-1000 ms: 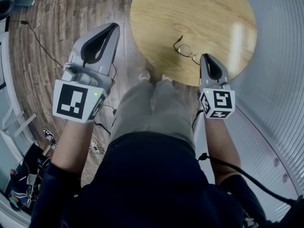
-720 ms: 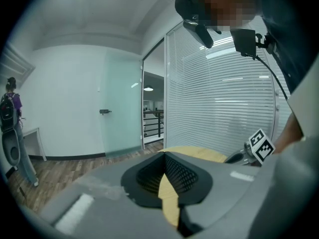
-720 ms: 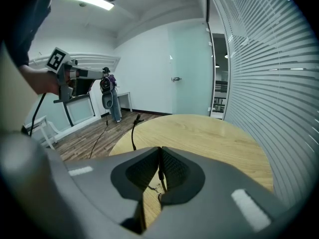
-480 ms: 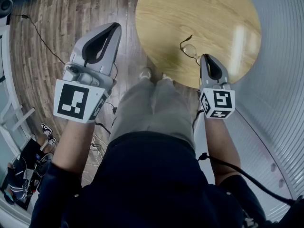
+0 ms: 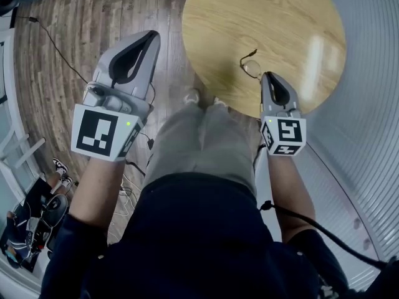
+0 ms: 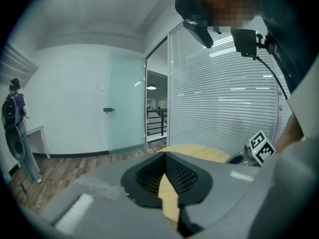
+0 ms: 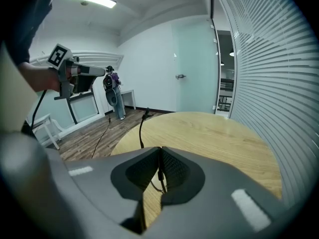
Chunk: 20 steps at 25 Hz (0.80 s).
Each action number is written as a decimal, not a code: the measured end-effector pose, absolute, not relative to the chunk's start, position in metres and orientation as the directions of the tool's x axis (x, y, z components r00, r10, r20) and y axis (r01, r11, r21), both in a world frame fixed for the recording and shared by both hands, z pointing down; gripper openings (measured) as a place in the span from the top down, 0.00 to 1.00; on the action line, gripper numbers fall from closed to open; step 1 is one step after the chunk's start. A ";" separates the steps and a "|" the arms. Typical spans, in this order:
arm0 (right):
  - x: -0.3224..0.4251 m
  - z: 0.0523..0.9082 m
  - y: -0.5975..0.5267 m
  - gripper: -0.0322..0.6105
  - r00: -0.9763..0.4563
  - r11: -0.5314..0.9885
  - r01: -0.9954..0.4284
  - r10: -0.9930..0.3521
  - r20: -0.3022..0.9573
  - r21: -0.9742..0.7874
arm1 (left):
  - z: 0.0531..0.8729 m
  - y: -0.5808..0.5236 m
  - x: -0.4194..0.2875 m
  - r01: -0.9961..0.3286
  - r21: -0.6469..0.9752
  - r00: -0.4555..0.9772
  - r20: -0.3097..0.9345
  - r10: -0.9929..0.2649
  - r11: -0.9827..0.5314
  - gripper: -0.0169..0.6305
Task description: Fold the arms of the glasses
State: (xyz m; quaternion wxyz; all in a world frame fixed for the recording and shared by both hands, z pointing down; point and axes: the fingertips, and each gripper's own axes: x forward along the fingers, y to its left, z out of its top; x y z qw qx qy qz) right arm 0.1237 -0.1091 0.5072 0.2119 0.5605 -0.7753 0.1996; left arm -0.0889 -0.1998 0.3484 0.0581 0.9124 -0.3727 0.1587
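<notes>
The thin-framed glasses [image 5: 251,66] sit at the near edge of the round wooden table [image 5: 280,17], with one arm [image 5: 249,55] sticking up. My right gripper [image 5: 268,76] is shut on the glasses at their right end. In the right gripper view a thin dark piece of the frame [image 7: 160,176] is pinched between the jaws, and the free arm [image 7: 141,128] rises over the table [image 7: 214,133]. My left gripper [image 5: 149,36] hangs over the wood floor, left of the table, shut and empty. Its view shows only the table's edge [image 6: 199,151] past the tips.
A ribbed blind wall [image 5: 368,104] curves round the table's right side. Cables [image 5: 56,48] lie on the wood floor at the left. The holder's legs and shoes [image 5: 193,97] stand at the table's near edge. A person with a backpack [image 6: 12,113] stands far off.
The table and glasses have drifted a little right in the head view. The right gripper keeps its grip on the glasses. The left gripper has hardly moved.
</notes>
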 end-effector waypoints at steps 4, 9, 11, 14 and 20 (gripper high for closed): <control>0.118 0.506 -0.114 0.91 -0.286 0.297 -0.952 -0.778 0.560 -0.074 | 0.344 -0.205 -0.096 -0.705 -0.012 0.665 0.335 -0.668 -0.709 0.97; 0.115 0.515 -0.115 0.91 -0.292 0.306 -0.949 -0.773 0.563 -0.073 | 0.351 -0.204 -0.101 -0.712 -0.015 0.657 0.339 -0.674 -0.702 0.97; 0.116 0.519 -0.117 0.91 -0.296 0.311 -0.948 -0.771 0.564 -0.072 | 0.353 -0.204 -0.101 -0.716 -0.015 0.652 0.345 -0.675 -0.698 0.97; 0.116 0.522 -0.119 0.91 -0.296 0.317 -0.946 -0.770 0.565 -0.063 | 0.352 -0.205 -0.102 -0.725 -0.004 0.647 0.342 -0.682 -0.689 0.97; 0.106 0.527 -0.125 0.91 -0.302 0.332 -0.942 -0.758 0.577 -0.057 | 0.351 -0.210 -0.116 -0.726 -0.019 0.640 0.344 -0.687 -0.687 0.97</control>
